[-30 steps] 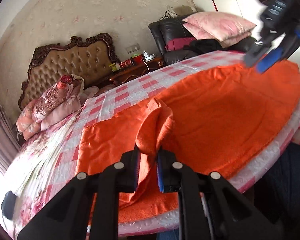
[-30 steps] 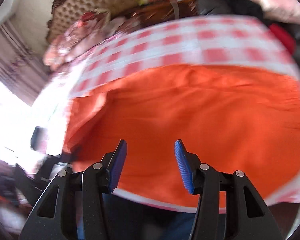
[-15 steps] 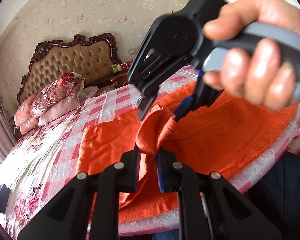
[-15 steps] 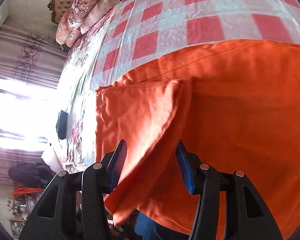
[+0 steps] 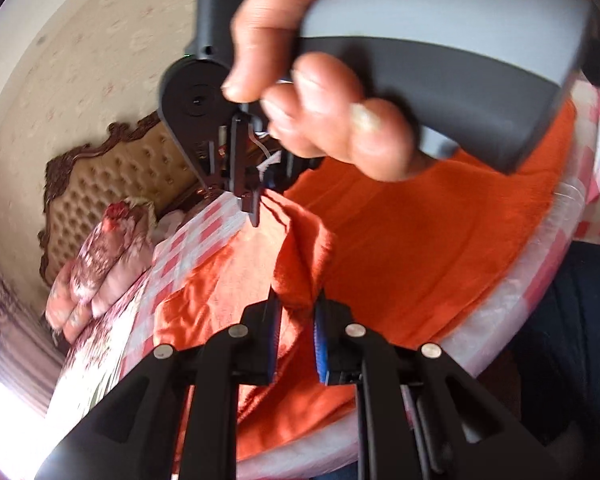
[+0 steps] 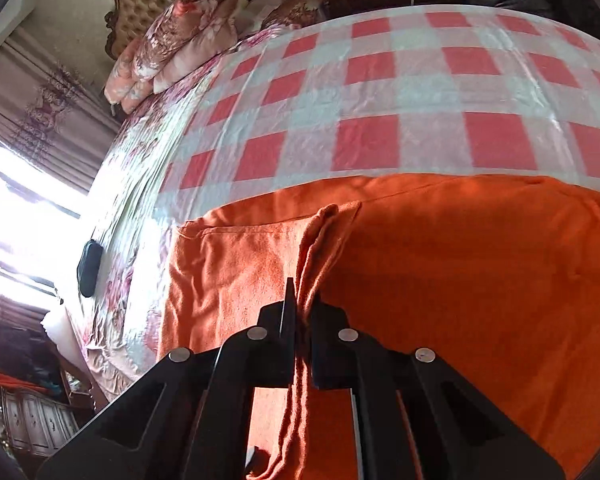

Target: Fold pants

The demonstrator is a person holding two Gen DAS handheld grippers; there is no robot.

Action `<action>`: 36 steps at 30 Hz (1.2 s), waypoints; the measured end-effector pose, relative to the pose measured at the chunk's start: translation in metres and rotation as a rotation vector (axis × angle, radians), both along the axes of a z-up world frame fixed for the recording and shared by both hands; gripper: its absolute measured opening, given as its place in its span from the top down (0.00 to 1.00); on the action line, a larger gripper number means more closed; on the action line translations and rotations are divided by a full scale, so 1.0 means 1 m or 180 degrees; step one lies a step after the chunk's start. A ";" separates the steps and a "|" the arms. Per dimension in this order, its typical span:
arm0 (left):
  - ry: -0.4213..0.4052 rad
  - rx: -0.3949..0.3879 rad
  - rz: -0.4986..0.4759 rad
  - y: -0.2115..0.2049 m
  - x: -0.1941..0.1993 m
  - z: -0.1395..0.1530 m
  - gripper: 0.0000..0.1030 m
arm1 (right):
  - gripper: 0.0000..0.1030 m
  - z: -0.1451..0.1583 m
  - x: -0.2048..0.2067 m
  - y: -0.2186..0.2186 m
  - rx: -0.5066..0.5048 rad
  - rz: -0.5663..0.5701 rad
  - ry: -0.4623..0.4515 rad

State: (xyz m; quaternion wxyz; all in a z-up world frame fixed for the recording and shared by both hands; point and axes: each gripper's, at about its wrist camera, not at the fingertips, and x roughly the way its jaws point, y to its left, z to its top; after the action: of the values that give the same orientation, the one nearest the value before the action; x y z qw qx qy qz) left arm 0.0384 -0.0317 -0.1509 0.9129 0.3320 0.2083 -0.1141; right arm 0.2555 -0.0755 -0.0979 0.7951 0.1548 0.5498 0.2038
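Left wrist: my left tongs [image 5: 296, 334] pinch a raised ridge of the orange pants [image 5: 440, 248] spread on the checked bed [image 5: 204, 240] — ready to carry a fold. Right wrist: my right tongs [image 6: 300, 316] clamp the same ridge [image 6: 320, 248] — sharing the lift.

The pants [image 6: 460, 280] are a solid bright orange, paler where light falls on them. Under them the tablecloth [image 6: 380, 92] is checked in red and white with a glossy sheen. The left gripper [image 5: 296, 320] is black with blue pads [image 5: 320, 344] and silver screws; the right gripper [image 6: 302, 312] is black too, its handle [image 5: 460, 60] two-tone grey. The bedspread [image 6: 140, 184] shows pink roses on white, the folded quilt [image 6: 180, 28] a red and pink floral. The headboard [image 5: 112, 184] is tan, button-tufted, framed in dark carved wood. The wallpaper [image 5: 100, 60] is cream with faint pink flowers.
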 end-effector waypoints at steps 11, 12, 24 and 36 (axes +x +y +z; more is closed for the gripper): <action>0.0092 0.0145 -0.0210 -0.023 -0.001 -0.014 0.86 | 0.94 -0.015 -0.009 -0.031 -0.0099 -0.0114 -0.0043; 0.0109 0.0156 -0.0221 -0.023 -0.001 -0.015 0.86 | 0.94 -0.017 -0.009 -0.030 -0.0129 -0.0105 -0.0035; 0.0677 -0.0921 -0.0328 0.015 0.004 0.016 0.48 | 0.79 0.000 -0.027 -0.040 -0.1058 -0.0471 -0.0500; 0.0584 -0.2067 0.1172 0.190 0.011 0.039 0.48 | 0.60 0.009 -0.142 0.003 -0.1302 -0.0311 -0.1299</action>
State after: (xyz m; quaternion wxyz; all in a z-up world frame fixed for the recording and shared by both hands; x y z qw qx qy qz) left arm 0.0491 0.1588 -0.1119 0.9533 -0.0290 0.2983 -0.0375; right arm 0.1135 -0.0720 -0.0886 0.9129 -0.0267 0.4000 0.0772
